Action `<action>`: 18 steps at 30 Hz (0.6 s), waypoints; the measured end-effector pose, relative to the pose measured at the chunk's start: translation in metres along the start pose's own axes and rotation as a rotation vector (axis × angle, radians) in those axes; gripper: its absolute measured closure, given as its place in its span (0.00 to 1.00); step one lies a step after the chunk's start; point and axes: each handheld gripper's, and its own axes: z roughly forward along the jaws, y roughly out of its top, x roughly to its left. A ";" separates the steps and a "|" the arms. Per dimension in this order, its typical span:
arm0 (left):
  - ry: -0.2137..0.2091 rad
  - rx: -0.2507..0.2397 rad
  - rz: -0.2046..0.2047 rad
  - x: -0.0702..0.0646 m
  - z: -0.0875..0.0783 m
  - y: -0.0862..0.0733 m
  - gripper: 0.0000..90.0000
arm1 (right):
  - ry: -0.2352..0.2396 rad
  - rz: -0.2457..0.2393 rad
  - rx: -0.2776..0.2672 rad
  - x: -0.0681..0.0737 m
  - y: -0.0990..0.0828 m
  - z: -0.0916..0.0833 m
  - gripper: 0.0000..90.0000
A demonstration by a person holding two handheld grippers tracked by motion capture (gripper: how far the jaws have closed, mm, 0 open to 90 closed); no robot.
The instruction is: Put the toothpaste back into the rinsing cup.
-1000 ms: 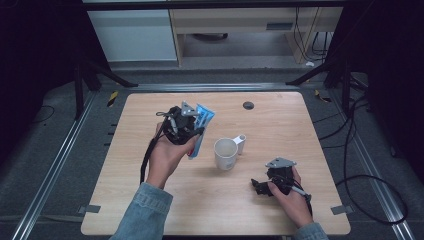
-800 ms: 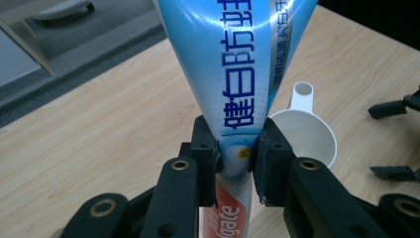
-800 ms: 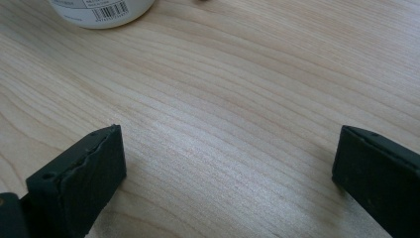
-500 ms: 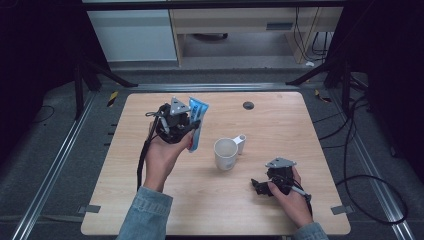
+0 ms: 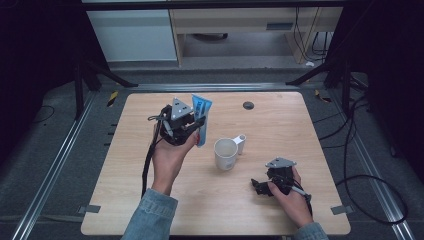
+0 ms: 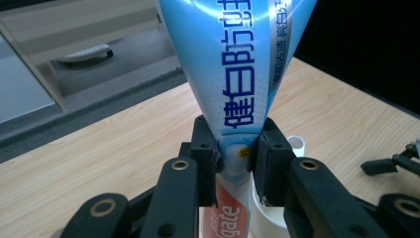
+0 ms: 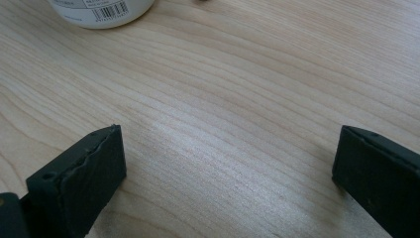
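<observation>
The blue toothpaste tube (image 5: pixel 202 118) is standing nearly upright above the tabletop (image 5: pixel 280 125), its wide crimped end pointing up and its cap end pointing down. The left gripper (image 5: pixel 196 129) is clamping it: in the left gripper view the two black pads are pressing on the tube (image 6: pixel 233 74) at its narrow lower part, just where the blue print is giving way to a red band, and the flat blue body is fanning out above the jaws. The left hand (image 5: pixel 170 157) is holding that gripper above the left half of the tabletop, with a denim sleeve (image 5: pixel 150 217) coming in from the bottom edge.

Just to the right of the tube, a white cup (image 5: pixel 226 153) with a handle is sitting on the wood, mouth up; its rim (image 6: pixel 277 218) is peeking out below the tube in the left gripper view.

Farther right and nearer the person, the right gripper (image 5: pixel 260 187) is resting low on the tabletop in the right hand (image 5: pixel 292 197). Its jaws are standing wide apart with bare wood between them (image 7: pixel 228 163), gripping nothing, and the bottom of the cup (image 7: pixel 101 9) is lying ahead of them.

A small dark round disc (image 5: pixel 248 105) is lying near the far edge.
</observation>
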 end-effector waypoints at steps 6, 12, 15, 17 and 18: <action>0.008 -0.015 0.015 -0.004 0.004 0.002 0.81 | 0.001 0.002 0.000 0.000 0.000 0.000 0.00; 0.008 -0.020 0.014 -0.006 0.006 0.003 0.81 | 0.001 0.002 0.000 0.000 0.000 0.000 0.00; 0.008 -0.020 0.028 -0.008 0.005 0.003 0.81 | 0.008 0.017 0.005 0.001 0.000 -0.001 0.00; 0.008 -0.031 0.035 -0.011 0.004 0.005 0.81 | 0.008 0.016 0.005 0.001 0.000 -0.001 0.00; 0.009 -0.045 0.041 -0.015 0.003 0.007 0.81 | 0.008 0.016 0.005 0.001 0.000 -0.001 0.00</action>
